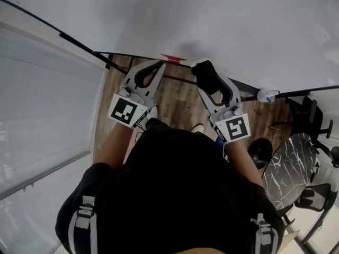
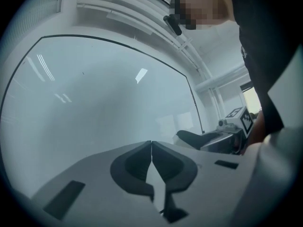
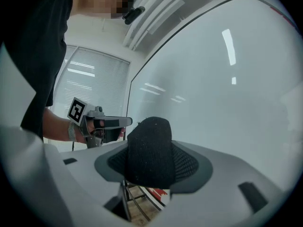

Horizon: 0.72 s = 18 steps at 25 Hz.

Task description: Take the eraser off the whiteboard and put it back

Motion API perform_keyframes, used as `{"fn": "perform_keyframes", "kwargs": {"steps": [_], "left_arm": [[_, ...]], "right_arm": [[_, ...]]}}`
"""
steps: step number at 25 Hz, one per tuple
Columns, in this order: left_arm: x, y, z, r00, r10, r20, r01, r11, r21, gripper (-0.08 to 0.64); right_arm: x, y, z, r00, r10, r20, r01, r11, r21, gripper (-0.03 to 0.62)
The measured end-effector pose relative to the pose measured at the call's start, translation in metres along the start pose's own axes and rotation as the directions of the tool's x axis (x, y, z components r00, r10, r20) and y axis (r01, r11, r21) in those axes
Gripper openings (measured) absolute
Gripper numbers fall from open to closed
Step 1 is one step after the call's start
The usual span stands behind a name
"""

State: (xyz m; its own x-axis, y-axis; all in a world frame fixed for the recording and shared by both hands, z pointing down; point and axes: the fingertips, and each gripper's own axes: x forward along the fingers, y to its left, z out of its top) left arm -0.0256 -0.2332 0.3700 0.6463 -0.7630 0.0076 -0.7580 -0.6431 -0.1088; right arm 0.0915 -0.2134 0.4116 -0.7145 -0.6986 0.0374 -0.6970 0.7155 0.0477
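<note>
Two grippers level at the big glossy white whiteboard (image 1: 212, 20), with the black felt block eraser (image 3: 150, 136) off it and in my right one.
What could go wrong, as I judge it: my left gripper (image 2: 151, 144), jaws together on nothing, has its tips close to the board and could knock it if I lean in. My right gripper (image 3: 149, 167) is clamped across the eraser's middle, with the block standing proud of the pads. Meeting the board at a tilt could twist it loose or leave it half seated, and it would drop to the brown wooden floor (image 1: 175, 97). Both forearms reach out side by side, the left gripper angled slightly rightward, the right slightly leftward, their tips converging near the board's lower edge.
</note>
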Motion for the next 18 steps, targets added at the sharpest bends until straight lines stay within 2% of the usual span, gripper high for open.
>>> {"fn": "perform_keyframes", "kwargs": {"steps": [6,11,18], "left_arm": [[-0.021,0.077,-0.006,0.998,-0.061,0.031,0.061,0.998,-0.011,0.005],[-0.028,0.121,-0.013,0.992,-0.115,0.05,0.117,0.993,-0.02,0.005],[-0.03,0.161,-0.012,0.972,-0.214,0.092,0.216,0.976,-0.015,0.005]], "right_arm": [[0.072,0.049,0.009,0.999,-0.047,-0.018,0.047,0.999,0.007,0.229],[0.118,0.073,0.012,0.996,-0.091,-0.013,0.091,0.996,-0.006,0.229],[0.157,0.076,0.027,0.966,-0.256,0.038,0.258,0.965,-0.046,0.23]]}}
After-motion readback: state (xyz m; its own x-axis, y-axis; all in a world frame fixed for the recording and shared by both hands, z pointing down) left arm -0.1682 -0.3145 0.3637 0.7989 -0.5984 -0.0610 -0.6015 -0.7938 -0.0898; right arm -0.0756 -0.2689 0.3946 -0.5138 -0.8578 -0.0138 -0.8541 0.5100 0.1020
